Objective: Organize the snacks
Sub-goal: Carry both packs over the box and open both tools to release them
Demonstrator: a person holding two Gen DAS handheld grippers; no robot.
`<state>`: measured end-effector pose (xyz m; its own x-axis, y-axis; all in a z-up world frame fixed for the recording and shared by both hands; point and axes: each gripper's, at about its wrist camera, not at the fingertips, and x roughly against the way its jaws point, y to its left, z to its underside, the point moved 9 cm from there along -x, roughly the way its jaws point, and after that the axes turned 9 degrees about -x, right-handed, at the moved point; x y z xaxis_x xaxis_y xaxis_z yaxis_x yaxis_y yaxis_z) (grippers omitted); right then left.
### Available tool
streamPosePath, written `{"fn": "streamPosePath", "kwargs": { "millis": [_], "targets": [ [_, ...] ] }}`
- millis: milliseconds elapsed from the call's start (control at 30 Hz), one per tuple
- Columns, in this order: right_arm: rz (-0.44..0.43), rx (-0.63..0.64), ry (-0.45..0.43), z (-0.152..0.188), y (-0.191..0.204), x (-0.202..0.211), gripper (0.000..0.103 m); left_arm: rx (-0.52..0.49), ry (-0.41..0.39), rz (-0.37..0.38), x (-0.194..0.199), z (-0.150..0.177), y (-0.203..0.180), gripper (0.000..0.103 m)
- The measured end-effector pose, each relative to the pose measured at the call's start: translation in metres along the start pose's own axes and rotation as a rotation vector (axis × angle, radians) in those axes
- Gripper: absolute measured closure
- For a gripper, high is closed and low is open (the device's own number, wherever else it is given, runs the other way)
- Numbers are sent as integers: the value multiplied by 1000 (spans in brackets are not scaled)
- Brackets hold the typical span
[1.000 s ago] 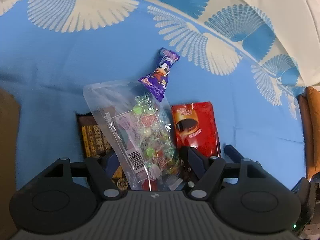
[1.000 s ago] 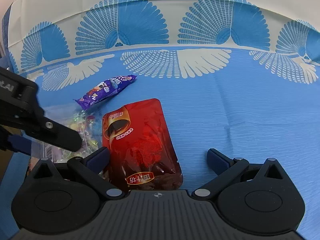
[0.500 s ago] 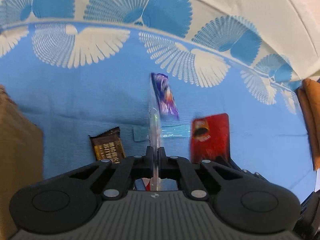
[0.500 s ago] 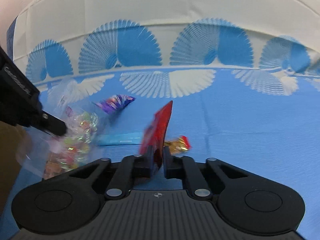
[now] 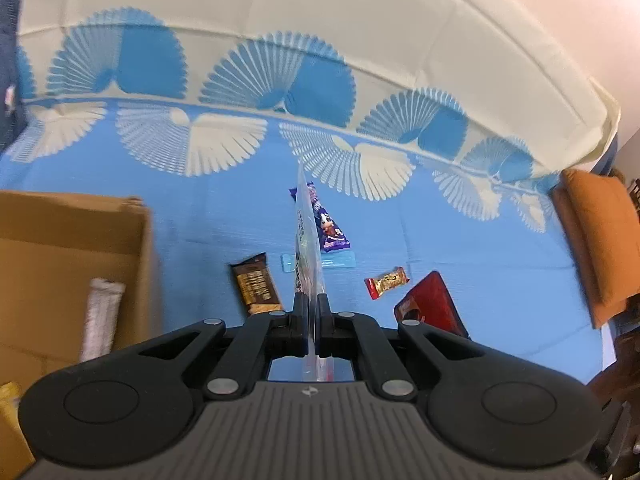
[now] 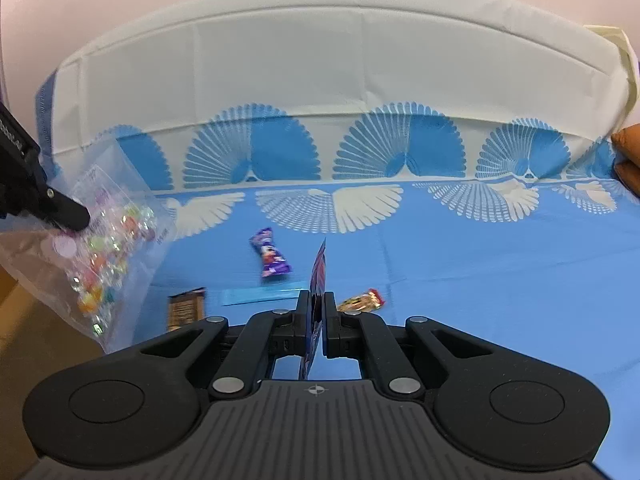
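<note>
Above the blue tablecloth (image 5: 120, 216), my left gripper (image 5: 311, 312) pinches the clear candy bag (image 6: 108, 256); my right gripper (image 6: 316, 312) pinches the red pouch (image 5: 434, 308).

You won't find a single word here that reads cleanly. The brown chocolate bar (image 5: 256, 284), lower centre of the left wrist view, carries gold block lettering too blurred to spell out. The clear candy bag (image 5: 307, 240) at centre shows dark print edge-on, unreadable. The purple wrapper (image 5: 330, 226) just right of it bears a cartoon figure and blurred text. The red pouch (image 5: 434, 308) at lower right shows only a logo patch.
</note>
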<state>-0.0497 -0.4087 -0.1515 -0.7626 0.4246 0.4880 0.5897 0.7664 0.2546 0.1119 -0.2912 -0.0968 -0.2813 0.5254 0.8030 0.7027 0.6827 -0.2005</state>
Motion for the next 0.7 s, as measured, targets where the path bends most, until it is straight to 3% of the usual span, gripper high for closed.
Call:
{"fn": "streamPosePath", "kwargs": {
  "millis": [300,700],
  "targets": [
    [-30,54,-37,7,61,69,98,30,-58,-58,102,34,48,100],
    [-107,154,-88,-6,145,141,99,109,-107,-108,185,86,121,100]
  ]
}}
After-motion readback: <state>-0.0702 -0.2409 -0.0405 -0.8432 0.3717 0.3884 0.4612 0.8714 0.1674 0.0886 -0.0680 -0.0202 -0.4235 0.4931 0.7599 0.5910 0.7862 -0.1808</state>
